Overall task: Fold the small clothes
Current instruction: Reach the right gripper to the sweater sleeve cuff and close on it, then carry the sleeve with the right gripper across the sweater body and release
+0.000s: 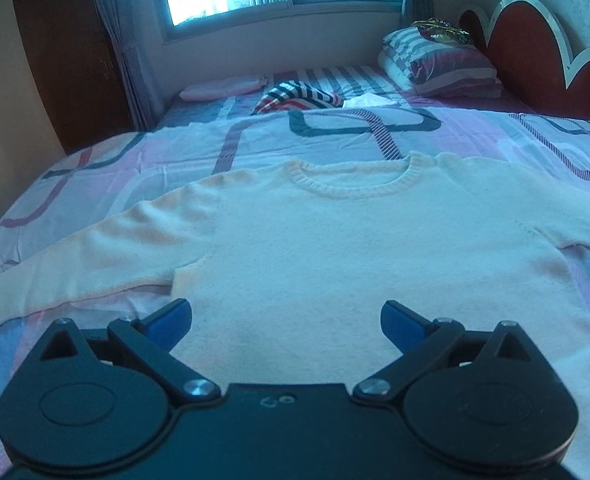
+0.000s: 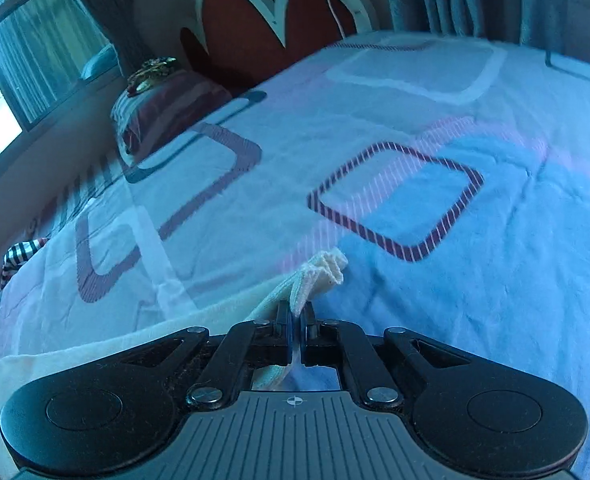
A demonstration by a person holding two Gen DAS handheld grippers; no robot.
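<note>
- Cream knitted long-sleeved sweater (image 1: 335, 240): lies flat, front up, on the patterned pink-and-white bed quilt (image 1: 135, 152), 2 sleeves spread.
- Left gripper (image 1: 285, 322): jaws wide apart over the hem, holding nothing.
- Right gripper (image 2: 295, 322): jaws closed on the ribbed sleeve cuff (image 2: 323, 272).

**Materials and finishes**

Sweater (image 1: 335, 248): cream knitted cloth, fuzzy and matt, ribbed at the cuff (image 2: 327, 268) pinched between the fingers. Bed cover (image 2: 475, 280) beyond: smooth printed cloth. Left gripper (image 1: 287, 320): matt black plastic, blue fingers (image 1: 171, 316), shiny metal screws.
</note>
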